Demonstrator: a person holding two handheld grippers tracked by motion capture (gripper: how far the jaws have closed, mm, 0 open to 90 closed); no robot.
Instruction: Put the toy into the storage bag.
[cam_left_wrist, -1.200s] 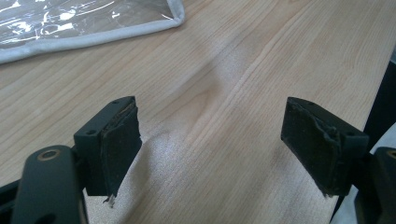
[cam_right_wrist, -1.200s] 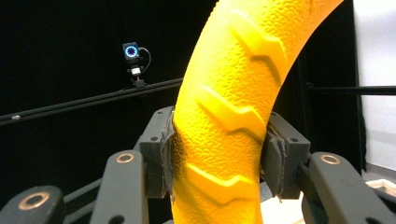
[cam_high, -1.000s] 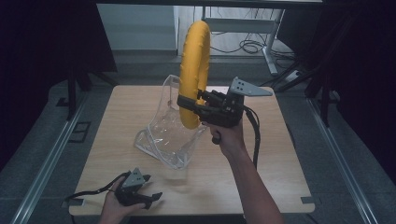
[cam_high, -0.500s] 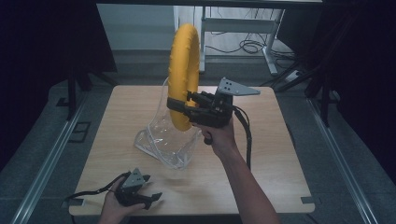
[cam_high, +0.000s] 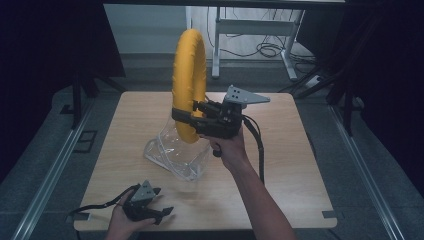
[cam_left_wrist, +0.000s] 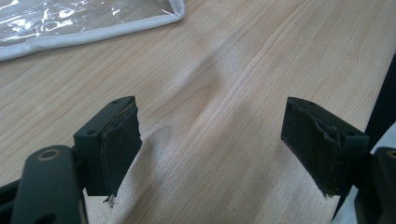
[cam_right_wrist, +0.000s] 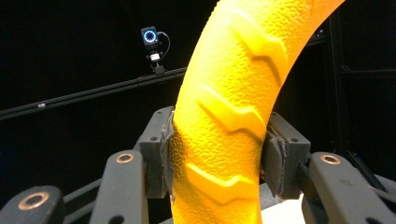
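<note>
A yellow ring (cam_high: 188, 80) with a raised tread pattern (cam_right_wrist: 229, 107) stands upright in the air, held edge-on above the table. My right gripper (cam_high: 184, 118) is shut on its lower part, with a pad pressed on each side (cam_right_wrist: 217, 163). Just below the ring, a clear plastic bag (cam_high: 176, 152) with a white rim stands on the table; its corner (cam_left_wrist: 84, 23) lies flat in the left gripper view. My left gripper (cam_high: 162, 212) rests low at the table's front left, open, with bare wood between its pads (cam_left_wrist: 212, 144).
The wooden table (cam_high: 280, 165) has free room at the right and front. Beyond its far edge are a metal desk frame (cam_high: 250, 30) and cables on the floor. A small camera with a lit ring (cam_right_wrist: 150, 37) sits on a dark rail.
My right gripper has carried the yellow ring to the left, from over the table's middle to above the clear bag. The left gripper has not moved.
</note>
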